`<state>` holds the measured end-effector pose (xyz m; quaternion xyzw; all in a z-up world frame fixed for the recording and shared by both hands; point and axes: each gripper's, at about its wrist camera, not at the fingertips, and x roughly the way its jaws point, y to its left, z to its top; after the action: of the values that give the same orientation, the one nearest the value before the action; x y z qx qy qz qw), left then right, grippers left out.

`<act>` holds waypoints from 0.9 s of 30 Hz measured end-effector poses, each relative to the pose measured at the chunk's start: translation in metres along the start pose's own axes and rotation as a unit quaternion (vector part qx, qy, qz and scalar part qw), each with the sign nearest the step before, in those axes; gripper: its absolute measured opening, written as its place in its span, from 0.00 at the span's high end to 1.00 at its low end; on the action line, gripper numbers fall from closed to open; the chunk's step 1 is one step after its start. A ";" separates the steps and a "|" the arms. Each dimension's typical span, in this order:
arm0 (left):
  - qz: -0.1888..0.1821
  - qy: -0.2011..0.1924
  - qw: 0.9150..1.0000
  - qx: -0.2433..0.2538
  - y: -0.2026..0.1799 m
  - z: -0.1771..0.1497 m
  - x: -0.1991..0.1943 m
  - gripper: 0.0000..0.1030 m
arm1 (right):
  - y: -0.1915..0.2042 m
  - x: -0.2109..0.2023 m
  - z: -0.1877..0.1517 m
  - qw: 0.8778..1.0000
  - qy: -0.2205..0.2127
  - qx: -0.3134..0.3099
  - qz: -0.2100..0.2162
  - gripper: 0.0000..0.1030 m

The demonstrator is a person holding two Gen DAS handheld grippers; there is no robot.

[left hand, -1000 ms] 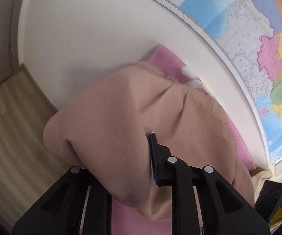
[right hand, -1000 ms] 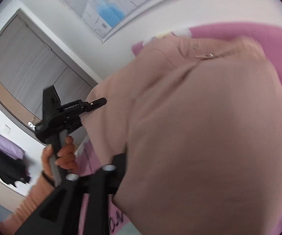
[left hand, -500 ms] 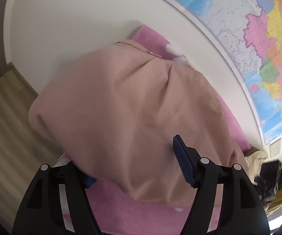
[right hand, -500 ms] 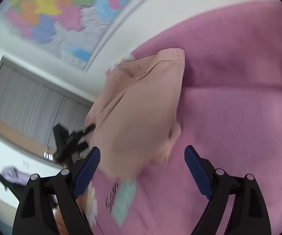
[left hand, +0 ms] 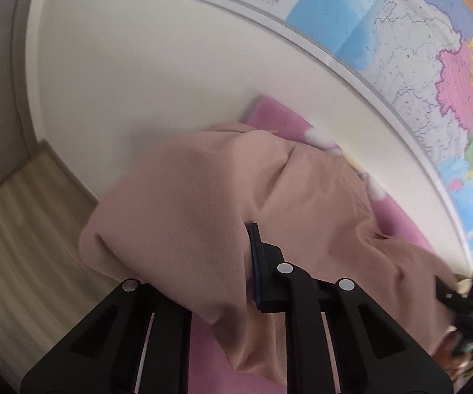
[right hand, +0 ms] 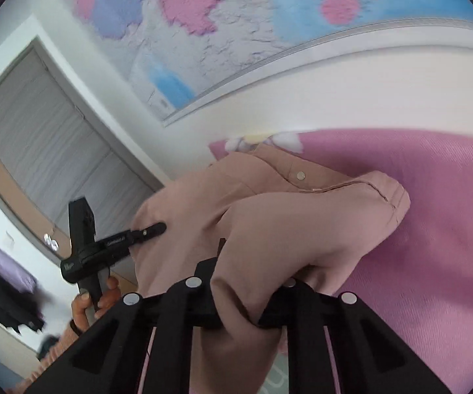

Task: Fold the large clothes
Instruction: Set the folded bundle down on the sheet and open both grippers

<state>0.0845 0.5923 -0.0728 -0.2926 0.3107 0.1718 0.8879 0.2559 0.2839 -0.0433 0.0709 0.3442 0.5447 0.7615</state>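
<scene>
Both grippers' fingers, spread half a second ago, have just closed again: the left gripper [left hand: 246, 262] and right gripper [right hand: 236, 282] each pinch the pink garment [left hand: 203, 203] bunched on the pink blanket [right hand: 433, 213], probably re-gripped for another fold.

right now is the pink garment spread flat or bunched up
Bunched up: the garment hangs in thick folds, pinched by both the left gripper and the right gripper above the pink blanket.
</scene>
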 end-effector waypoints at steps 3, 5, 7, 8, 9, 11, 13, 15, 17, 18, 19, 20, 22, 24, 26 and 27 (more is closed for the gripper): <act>0.000 0.016 1.000 -0.010 0.012 -0.010 0.008 0.79 | -0.013 0.012 -0.024 0.998 0.060 -0.002 -0.020 0.80; -0.005 0.017 1.000 -0.019 0.019 -0.016 0.006 0.71 | -0.026 0.007 -0.036 0.997 0.076 0.021 -0.017 0.68; 0.006 0.017 1.000 -0.020 0.020 -0.021 -0.005 0.55 | -0.041 -0.004 -0.045 0.994 0.084 0.063 -0.002 0.53; 0.010 0.016 1.000 -0.013 0.016 -0.021 -0.007 0.46 | -0.043 -0.005 -0.044 0.994 0.085 0.071 0.005 0.52; 0.018 0.012 1.000 0.000 0.012 -0.024 -0.014 0.43 | -0.045 -0.012 -0.046 0.994 0.088 0.071 0.000 0.48; 0.044 0.000 0.999 0.028 0.005 -0.029 -0.029 0.37 | -0.041 -0.027 -0.050 0.995 0.081 0.057 -0.023 0.45; 0.067 -0.018 0.996 0.054 -0.003 -0.039 -0.049 0.34 | -0.035 -0.041 -0.046 0.997 0.063 0.042 -0.034 0.46; 0.066 -0.034 0.995 0.072 -0.015 -0.047 -0.068 0.30 | -0.023 -0.055 -0.043 0.998 0.036 0.007 -0.059 0.47; 0.061 -0.043 0.993 0.094 -0.030 -0.057 -0.079 0.26 | -0.011 -0.065 -0.043 0.998 0.015 -0.023 -0.064 0.47; 0.056 -0.045 0.991 0.111 -0.042 -0.064 -0.084 0.26 | 0.002 -0.066 -0.045 0.997 0.006 -0.046 -0.069 0.48; 0.053 -0.045 0.989 0.129 -0.055 -0.071 -0.087 0.26 | 0.008 -0.061 -0.045 0.996 0.009 -0.058 -0.066 0.52; 0.051 -0.043 0.988 0.140 -0.065 -0.076 -0.086 0.25 | 0.018 -0.054 -0.048 0.995 0.018 -0.076 -0.067 0.56; 0.036 -0.040 0.985 0.164 -0.088 -0.088 -0.084 0.19 | 0.027 -0.041 -0.053 0.992 0.028 -0.097 -0.078 0.61; 0.035 -0.042 0.982 0.181 -0.106 -0.097 -0.077 0.11 | 0.033 -0.027 -0.060 0.989 0.045 -0.112 -0.091 0.64; 0.044 -0.036 0.979 0.194 -0.121 -0.107 -0.069 0.11 | 0.036 -0.017 -0.067 0.984 0.057 -0.130 -0.106 0.64; 0.040 -0.026 0.980 0.194 -0.125 -0.110 -0.065 0.11 | 0.035 -0.014 -0.069 0.983 0.062 -0.132 -0.113 0.64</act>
<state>0.0472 0.4187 -0.0488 -0.0975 0.3263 0.1515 0.9279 0.1846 0.2671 -0.0717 -0.1038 0.3217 0.4992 0.7978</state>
